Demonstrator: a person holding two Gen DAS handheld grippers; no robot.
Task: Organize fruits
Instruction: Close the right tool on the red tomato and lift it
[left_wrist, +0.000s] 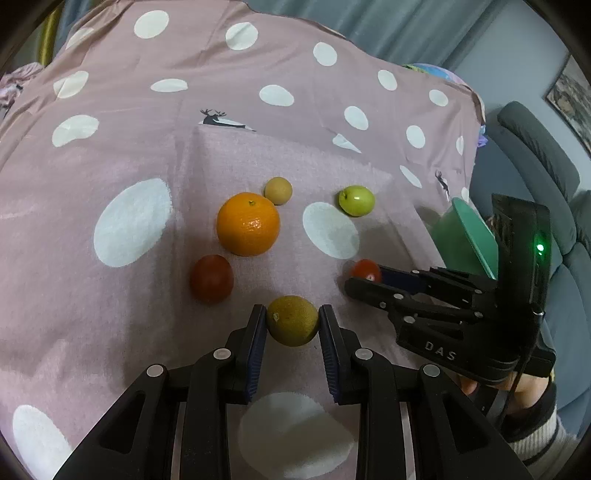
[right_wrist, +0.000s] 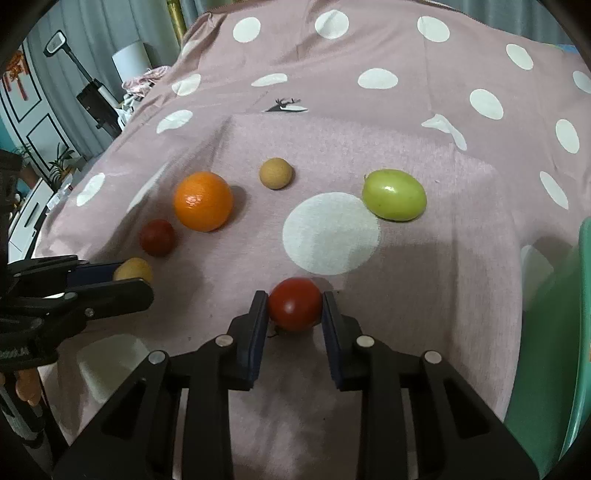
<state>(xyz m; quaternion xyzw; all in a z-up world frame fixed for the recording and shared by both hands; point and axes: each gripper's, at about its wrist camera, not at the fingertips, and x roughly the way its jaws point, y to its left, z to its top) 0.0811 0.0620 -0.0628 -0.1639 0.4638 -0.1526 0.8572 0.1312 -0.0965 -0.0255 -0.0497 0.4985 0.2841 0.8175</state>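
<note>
In the left wrist view my left gripper is shut on a yellow-brown round fruit that rests on the pink dotted cloth. The right wrist view shows my right gripper shut on a red tomato, its pads pressing on both sides. The right gripper also shows from the side in the left view, with the tomato at its tips. The left gripper and its fruit show at the left edge of the right view.
On the cloth lie an orange, a dark red fruit, a small tan ball-shaped fruit and a green apple. A green bowl stands at the right edge. A grey sofa lies beyond it.
</note>
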